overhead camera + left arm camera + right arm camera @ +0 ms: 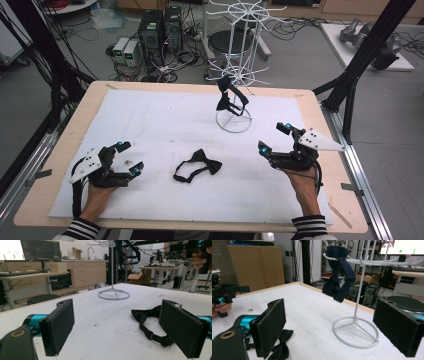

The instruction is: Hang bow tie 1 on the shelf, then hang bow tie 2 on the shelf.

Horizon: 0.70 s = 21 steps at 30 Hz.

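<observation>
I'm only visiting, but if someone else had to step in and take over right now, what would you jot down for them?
Left gripper: open, holding nothing, resting on the white mat left of the loose bow tie.
Right gripper: open, holding nothing, to the right of that bow tie.
Things: the loose bow tie lies flat mid-mat between the grippers; a dark one already hangs from a low arm of the white wire rack near the far edge.
Done: one tie hung.
Left: probably pick up the loose tie and hang it on a free arm.
</observation>
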Available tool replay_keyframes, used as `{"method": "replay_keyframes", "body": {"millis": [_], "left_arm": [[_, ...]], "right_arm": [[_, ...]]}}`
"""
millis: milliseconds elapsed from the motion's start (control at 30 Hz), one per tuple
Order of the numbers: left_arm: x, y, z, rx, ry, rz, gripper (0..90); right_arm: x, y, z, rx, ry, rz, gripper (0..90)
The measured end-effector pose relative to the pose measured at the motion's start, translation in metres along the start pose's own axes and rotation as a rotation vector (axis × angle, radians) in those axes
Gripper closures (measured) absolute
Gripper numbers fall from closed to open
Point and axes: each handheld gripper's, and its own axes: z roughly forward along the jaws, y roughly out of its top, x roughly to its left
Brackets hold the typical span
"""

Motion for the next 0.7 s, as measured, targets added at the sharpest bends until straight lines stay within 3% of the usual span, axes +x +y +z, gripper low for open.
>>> {"method": "replay_keyframes", "body": {"millis": [267,700], "left_arm": [[0.000,0.000,0.000,0.001,0.003,0.007,13.7],[0.000,0.000,0.000,-0.003,0.005,0.001,13.7]], "right_arm": [[0.001,-0.013,-0.003,0.011,-0.012,0.017,10.7],[0.002,-0.014,0.000,0.030,-0.014,0.021,10.7]]}}
